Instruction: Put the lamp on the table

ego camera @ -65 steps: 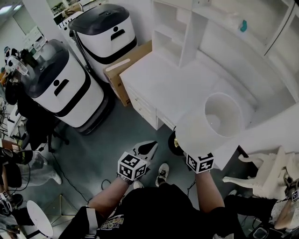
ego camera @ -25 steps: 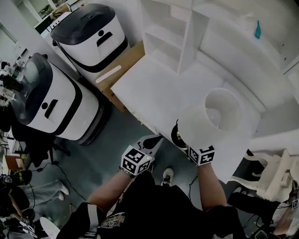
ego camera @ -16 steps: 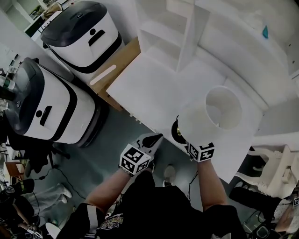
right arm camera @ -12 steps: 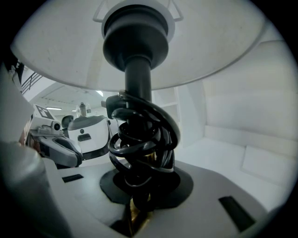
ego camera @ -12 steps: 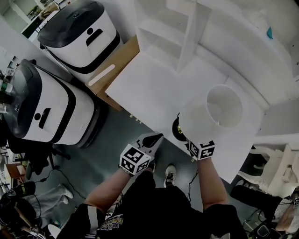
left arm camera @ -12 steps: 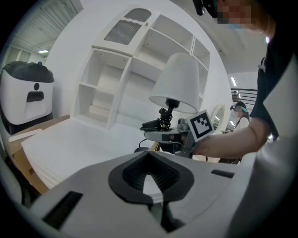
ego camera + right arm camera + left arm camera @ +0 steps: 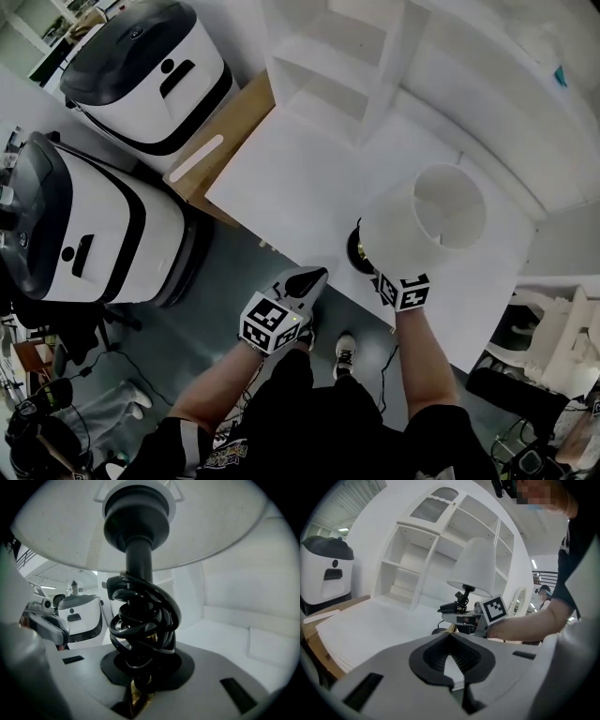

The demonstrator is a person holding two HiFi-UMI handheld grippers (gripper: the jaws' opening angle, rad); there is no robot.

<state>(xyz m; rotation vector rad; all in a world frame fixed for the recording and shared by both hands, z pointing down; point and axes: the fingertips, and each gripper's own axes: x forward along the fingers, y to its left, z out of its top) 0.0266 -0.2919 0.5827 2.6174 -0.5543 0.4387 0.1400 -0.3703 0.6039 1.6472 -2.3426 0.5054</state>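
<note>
Up front, a person in a dark top reaches both forearms toward a white table (image 7: 300, 178). The left gripper (image 7: 307, 278) hovers over the grey floor (image 7: 225, 300), just short of the table's near edge. Its jaw tips are together and nothing is between them. The right gripper (image 7: 384, 277), its marker cube (image 7: 404, 290) facing up, is clamped on the lamp (image 7: 412, 230). In the right gripper view the jaws pinch the brass stem (image 7: 137, 692) just below a bundle of black cord (image 7: 140, 620) wound around it. The lamp stands upright in that grip, at the near edge of the table toward the right corner. Its white shade (image 7: 474, 569) opens upward and its dark round base (image 7: 356, 249) sits right at the table's edge. Whether the base rests on the table or hangs just above it cannot be told.

Beyond the lamp the table runs back to a white shelf unit (image 7: 328, 56) along its far edge. A brown cardboard slab (image 7: 230, 127) leans against the table's left edge. Past it, on the floor, stand two white-and-black machines, one close by (image 7: 75, 220) and one farther back (image 7: 150, 61). Off the table's right corner, part of a white chair (image 7: 553, 328) shows.
</note>
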